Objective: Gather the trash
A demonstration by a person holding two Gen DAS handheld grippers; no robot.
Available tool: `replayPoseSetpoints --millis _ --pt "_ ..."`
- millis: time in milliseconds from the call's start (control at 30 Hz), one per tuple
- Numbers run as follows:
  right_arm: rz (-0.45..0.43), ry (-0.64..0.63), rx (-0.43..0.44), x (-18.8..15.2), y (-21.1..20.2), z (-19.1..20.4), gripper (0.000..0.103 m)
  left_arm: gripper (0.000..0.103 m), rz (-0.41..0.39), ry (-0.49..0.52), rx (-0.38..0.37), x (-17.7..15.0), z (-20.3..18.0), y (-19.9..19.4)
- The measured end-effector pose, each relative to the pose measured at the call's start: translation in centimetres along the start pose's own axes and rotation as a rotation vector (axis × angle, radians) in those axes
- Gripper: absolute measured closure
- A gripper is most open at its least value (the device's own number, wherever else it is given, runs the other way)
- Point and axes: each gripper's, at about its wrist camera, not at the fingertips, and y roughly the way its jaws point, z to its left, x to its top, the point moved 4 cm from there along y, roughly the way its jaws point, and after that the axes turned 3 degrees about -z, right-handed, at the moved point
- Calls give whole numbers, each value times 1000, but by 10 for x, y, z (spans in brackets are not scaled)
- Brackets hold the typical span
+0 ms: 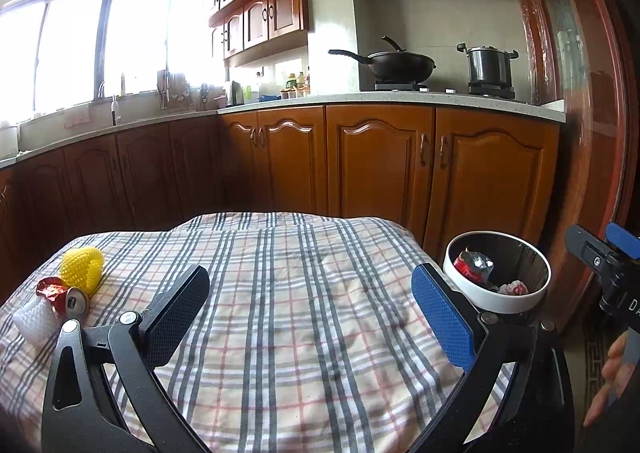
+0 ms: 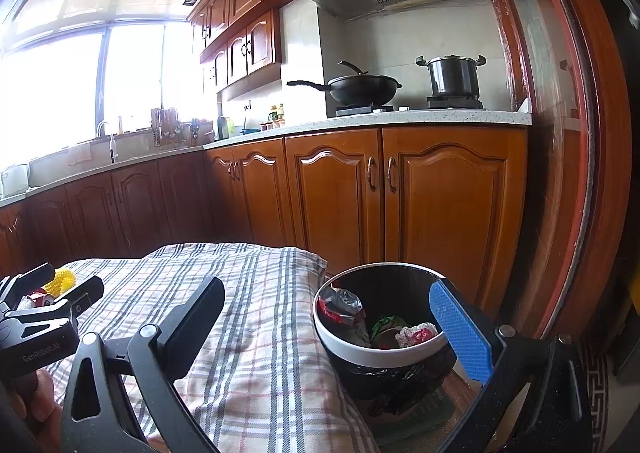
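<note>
On the plaid-covered table [image 1: 280, 293], at its far left, lie a yellow foam net [image 1: 82, 268], a crushed red can [image 1: 64, 295] and a white foam net [image 1: 34, 319]. My left gripper [image 1: 312, 305] is open and empty over the table's middle, right of that trash. A white-rimmed trash bin [image 2: 380, 349] with a black liner stands off the table's right edge and holds crumpled wrappers [image 2: 416, 333]. My right gripper [image 2: 328, 317] is open and empty, straddling the bin's near rim. The bin also shows in the left wrist view [image 1: 496, 301].
Wooden kitchen cabinets [image 1: 380, 161] run behind the table, with a wok [image 1: 400, 65] and a pot [image 1: 490, 67] on the stove. A red door frame [image 2: 560, 133] stands right of the bin. The left gripper shows in the right wrist view [image 2: 52, 293].
</note>
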Motion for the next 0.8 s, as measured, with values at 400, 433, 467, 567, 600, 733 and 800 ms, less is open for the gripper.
replayPoseSetpoints --millis 400,433,467,567,600,733,800 --pt "-2 3 1 1 -2 1 0 0 4 -1 -3 0 -2 -1" --pt "-2 3 2 1 -2 1 0 0 4 -2 -3 0 -2 -1" --pt "-2 2 1 1 -2 1 0 0 4 -1 -4 0 -2 -1" --pt "-3 2 1 1 -2 1 0 0 5 -1 -2 0 -3 -1" --pt "-3 3 1 1 -2 1 0 0 4 -1 -4 0 -3 -1" --pt "-6 1 2 3 -3 1 0 0 5 -1 -7 0 -4 -1" --pt "-5 3 4 4 -3 0 0 0 4 0 -5 0 -4 -1"
